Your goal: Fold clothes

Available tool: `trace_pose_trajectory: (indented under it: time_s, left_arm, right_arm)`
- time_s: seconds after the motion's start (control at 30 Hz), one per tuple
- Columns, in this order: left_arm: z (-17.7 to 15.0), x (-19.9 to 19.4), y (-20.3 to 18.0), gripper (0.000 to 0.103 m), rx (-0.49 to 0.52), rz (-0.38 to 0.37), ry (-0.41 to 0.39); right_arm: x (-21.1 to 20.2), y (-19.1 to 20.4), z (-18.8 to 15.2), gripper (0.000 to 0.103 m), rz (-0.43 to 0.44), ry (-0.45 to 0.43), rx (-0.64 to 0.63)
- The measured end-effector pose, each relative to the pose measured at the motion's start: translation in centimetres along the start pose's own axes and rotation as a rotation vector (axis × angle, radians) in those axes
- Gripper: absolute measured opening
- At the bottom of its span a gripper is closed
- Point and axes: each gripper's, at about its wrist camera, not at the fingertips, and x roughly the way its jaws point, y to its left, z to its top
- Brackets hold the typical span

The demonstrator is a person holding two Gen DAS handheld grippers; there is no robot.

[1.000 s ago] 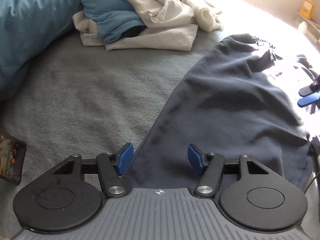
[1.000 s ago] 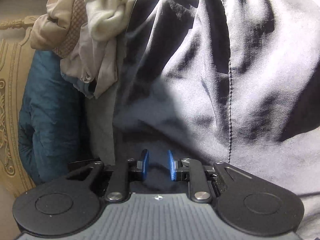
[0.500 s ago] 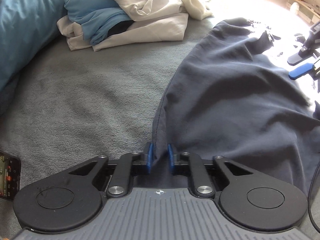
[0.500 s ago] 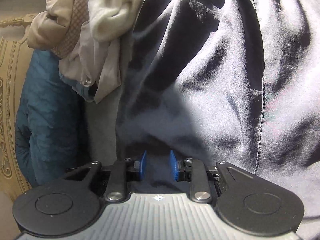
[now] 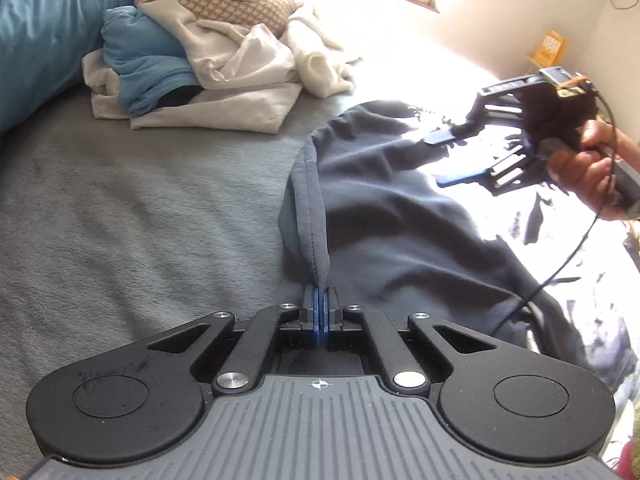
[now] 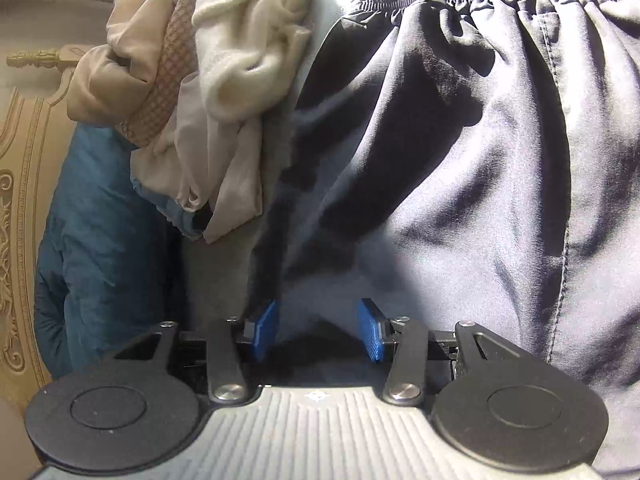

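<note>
The dark shorts (image 5: 400,220) are spread on the grey blanket (image 5: 140,220), their hemmed edge pinched and lifted by the clenched left gripper (image 5: 321,300). Above the elastic-waist end, the right gripper (image 6: 318,326) is held with jaws opening, its blue pads clear of the fabric. A heap of pale clothes (image 5: 224,64) lies well apart, beside a blue duvet (image 5: 40,28).

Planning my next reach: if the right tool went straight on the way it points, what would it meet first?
Most likely the dark shorts. The right tool, its jaws opening, points down onto that fabric, which fills the view just ahead and lies between the blue pads without being pinched. Depth is unclear, but nothing else shows in the way.
</note>
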Motion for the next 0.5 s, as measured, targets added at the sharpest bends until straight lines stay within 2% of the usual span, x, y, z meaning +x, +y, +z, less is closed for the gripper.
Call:
trace_pose_trajectory:
  time_s: [0.23,0.5]
  left_arm:
    - [-0.4,0.1,-2.4,0.000,-0.052,-0.199,0.010]
    - [-0.6,1.2,-5.9,0.000,-0.046,-0.409,0.044]
  right_arm:
    - [1.0,3.2,0.5,0.049,-0.025,-0.021,-0.122]
    - [2.4,3.5,0.2,0.049,-0.061,0.013,-0.186]
